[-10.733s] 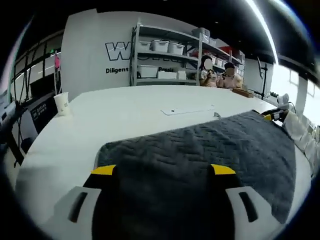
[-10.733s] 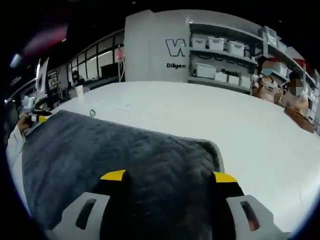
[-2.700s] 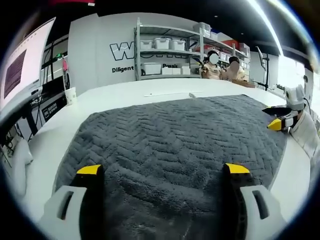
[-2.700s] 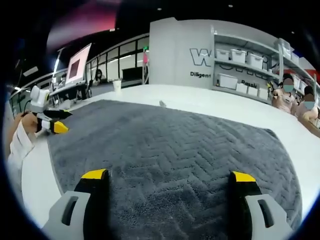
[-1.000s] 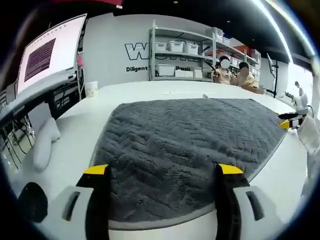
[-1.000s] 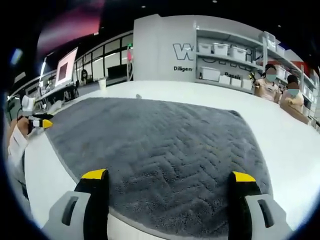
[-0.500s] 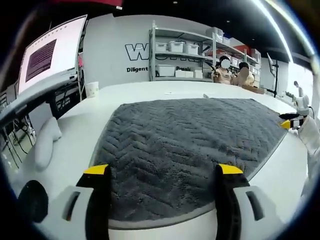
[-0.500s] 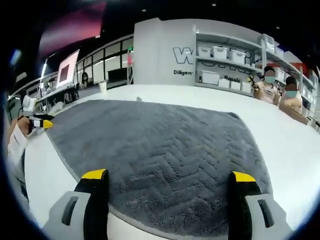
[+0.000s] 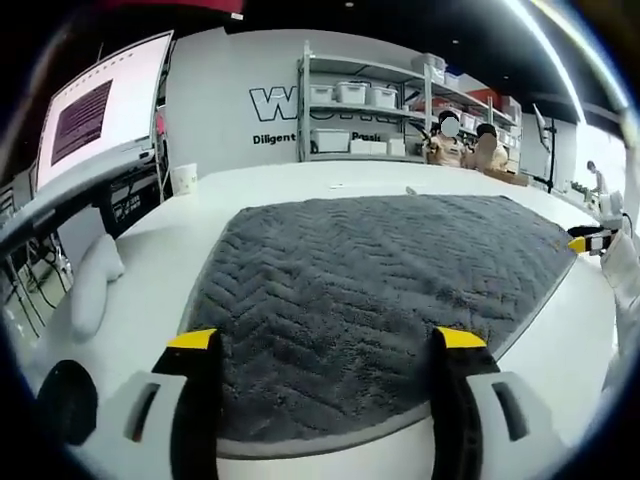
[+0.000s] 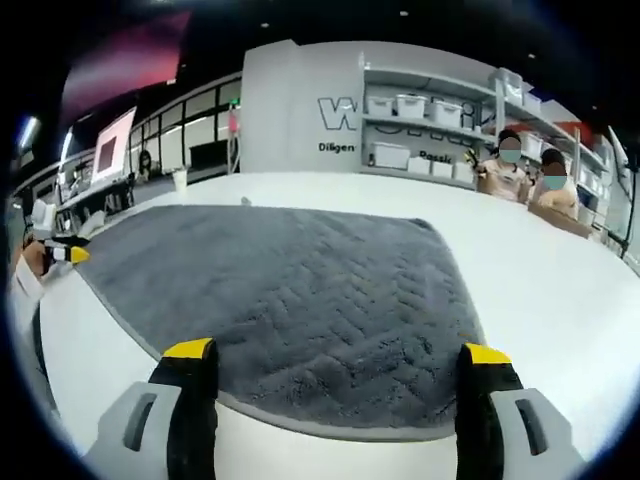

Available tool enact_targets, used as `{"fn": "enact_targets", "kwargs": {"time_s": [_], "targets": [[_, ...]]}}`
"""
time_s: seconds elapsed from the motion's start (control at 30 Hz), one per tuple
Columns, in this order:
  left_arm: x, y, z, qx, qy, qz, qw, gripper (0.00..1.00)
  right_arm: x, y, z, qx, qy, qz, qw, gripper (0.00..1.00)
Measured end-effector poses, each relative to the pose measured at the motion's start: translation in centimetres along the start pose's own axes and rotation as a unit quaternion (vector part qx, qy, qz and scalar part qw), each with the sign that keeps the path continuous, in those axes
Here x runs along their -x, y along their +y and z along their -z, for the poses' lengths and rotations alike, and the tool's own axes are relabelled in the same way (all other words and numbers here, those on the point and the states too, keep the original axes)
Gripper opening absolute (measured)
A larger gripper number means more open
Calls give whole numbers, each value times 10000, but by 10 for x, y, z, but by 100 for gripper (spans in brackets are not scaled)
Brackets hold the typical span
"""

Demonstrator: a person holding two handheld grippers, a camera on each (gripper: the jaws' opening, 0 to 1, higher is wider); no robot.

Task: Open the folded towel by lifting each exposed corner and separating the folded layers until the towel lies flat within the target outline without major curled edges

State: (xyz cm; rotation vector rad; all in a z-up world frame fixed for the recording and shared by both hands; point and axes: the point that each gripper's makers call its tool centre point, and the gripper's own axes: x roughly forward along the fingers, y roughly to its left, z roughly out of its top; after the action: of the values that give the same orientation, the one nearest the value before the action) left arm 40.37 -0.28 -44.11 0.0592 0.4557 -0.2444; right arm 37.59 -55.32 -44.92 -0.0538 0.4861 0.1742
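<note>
1. The broad white surface (image 9: 300, 185) runs back toward grey metal shelving with white storage bins (image 9: 350, 120), and its near edge passes just in front of both pairs of tongs.

2. The dark grey herringbone-textured plush towel (image 9: 370, 280) lies spread in one layer, its near hem close to the near edge of the surface and its far hem running toward the middle. No folded flap or raised corner can be made out, and the hems look flat. I cannot pick out a target outline, so whether the towel sits inside it is unclear. By my reading the unfolding is done, and only a small alignment could remain.

3. The left tongs (image 9: 318, 345) are released, jaws wide apart and off the cloth, just short of the near hem.

4. The right tongs (image 10: 332, 355) are likewise spread and grasp nothing, hovering at the near hem.

5. A white paper cup (image 9: 184, 178) stands near the far left edge of the surface, well apart from the towel.
</note>
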Motion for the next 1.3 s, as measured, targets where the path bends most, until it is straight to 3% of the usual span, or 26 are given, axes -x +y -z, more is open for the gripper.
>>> {"fn": "enact_targets", "kwargs": {"time_s": [0.63, 1.3], "targets": [[12, -3, 6, -14, 23, 63, 10000, 84, 11, 2, 3, 28, -211, -130, 9997, 99], [20, -5, 10, -69, 95, 157, 9998, 84, 15, 1, 5, 33, -52, -137, 9999, 99]]}}
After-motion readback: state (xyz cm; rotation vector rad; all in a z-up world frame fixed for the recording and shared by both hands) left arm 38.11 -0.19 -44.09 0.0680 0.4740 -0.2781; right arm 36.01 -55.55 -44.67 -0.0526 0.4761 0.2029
